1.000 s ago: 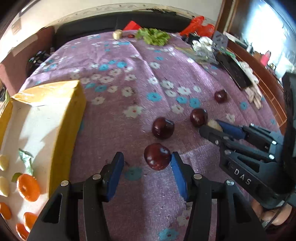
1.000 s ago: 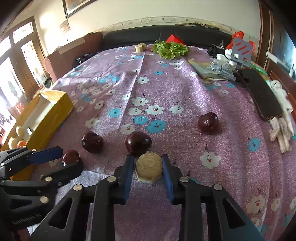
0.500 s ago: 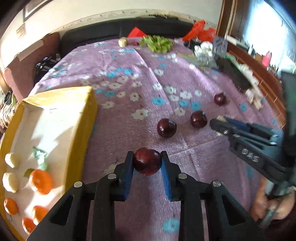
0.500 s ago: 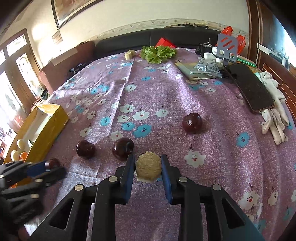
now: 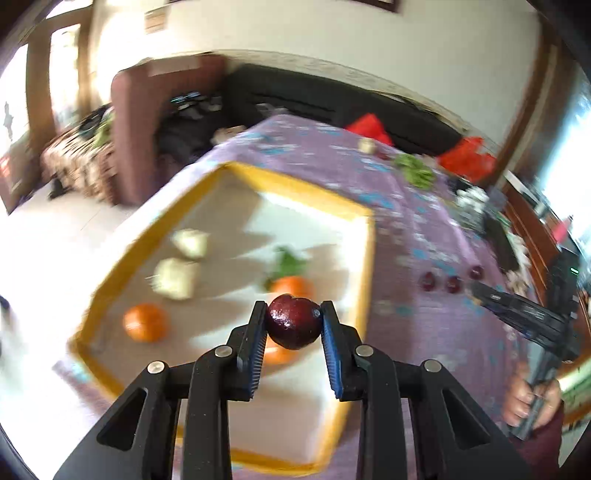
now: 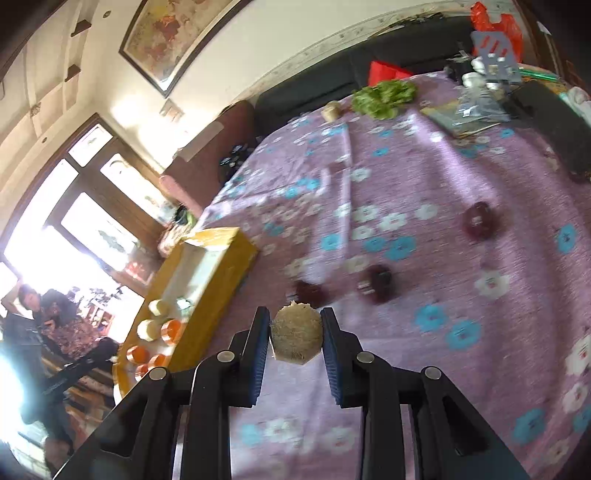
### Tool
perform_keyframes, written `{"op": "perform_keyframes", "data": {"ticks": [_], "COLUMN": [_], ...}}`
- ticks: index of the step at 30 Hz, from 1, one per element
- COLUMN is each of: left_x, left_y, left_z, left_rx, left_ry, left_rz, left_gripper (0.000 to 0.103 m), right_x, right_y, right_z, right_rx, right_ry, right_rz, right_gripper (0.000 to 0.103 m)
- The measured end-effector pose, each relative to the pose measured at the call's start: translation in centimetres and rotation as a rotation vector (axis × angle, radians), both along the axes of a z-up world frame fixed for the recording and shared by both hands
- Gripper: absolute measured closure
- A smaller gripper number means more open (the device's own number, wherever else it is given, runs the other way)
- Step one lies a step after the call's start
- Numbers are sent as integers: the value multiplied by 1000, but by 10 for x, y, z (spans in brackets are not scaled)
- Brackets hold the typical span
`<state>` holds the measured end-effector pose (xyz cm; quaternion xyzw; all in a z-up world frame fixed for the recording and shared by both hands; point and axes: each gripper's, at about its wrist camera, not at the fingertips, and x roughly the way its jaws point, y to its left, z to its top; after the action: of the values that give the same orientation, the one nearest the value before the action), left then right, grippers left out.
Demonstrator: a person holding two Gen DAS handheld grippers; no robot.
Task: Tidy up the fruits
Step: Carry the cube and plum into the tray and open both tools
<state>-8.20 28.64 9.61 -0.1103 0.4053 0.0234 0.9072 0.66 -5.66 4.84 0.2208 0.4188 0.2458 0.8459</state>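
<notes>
My left gripper [image 5: 294, 326] is shut on a dark red plum [image 5: 294, 325] and holds it in the air above the yellow box [image 5: 364, 266]. The box holds oranges [image 5: 146, 322] and pale round fruits [image 5: 176, 277]. My right gripper [image 6: 295, 338] is shut on a pale beige fuzzy fruit [image 6: 296, 336], lifted above the purple flowered cloth [image 6: 424, 258]. Three dark plums lie on the cloth [image 6: 478, 220] [image 6: 376, 281] [image 6: 312, 291]. The yellow box [image 6: 221, 273] is to the left in the right wrist view. The right gripper also shows in the left wrist view [image 5: 480, 288].
Green leaves [image 6: 384, 96], a small beige roll [image 6: 331, 110], a dark flat tray [image 6: 554, 122], plastic-wrapped items [image 6: 480, 99] and red bags [image 6: 496, 22] lie at the far side. A black sofa [image 5: 332, 99] and a brown armchair [image 5: 147, 122] stand behind. A person [image 6: 40, 314] stands far left.
My left gripper closed on the plum, lifted it and swung left over the yellow box. My right gripper rose and tilted left with the beige fruit still held.
</notes>
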Motion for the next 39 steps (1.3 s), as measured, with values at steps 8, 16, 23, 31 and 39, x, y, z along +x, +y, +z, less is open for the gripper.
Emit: {"op": "perform_keyframes", "data": {"ticks": [8, 16, 23, 31, 39], "left_x": [-12, -6, -8, -39, -58], "left_y": [62, 66, 67, 87, 84], "left_z": [-29, -51, -59, -35, -7], "left_rx": [-41, -16, -18, -74, -94], "left_ry": [69, 117, 115, 35, -51], "left_rz": [132, 130, 152, 236, 226], "left_gripper": [75, 75, 75, 44, 36], "right_x": [-28, -34, -21, -9, -6], "right_y": [93, 183, 239, 283, 232], "right_z": [23, 26, 22, 2, 40], "right_rx": [-64, -190, -237, -296, -210], "right_ry": [-43, -58, -44, -33, -77], "right_rz": [176, 298, 363, 404, 312], "right_gripper": [72, 72, 72, 70, 60]}}
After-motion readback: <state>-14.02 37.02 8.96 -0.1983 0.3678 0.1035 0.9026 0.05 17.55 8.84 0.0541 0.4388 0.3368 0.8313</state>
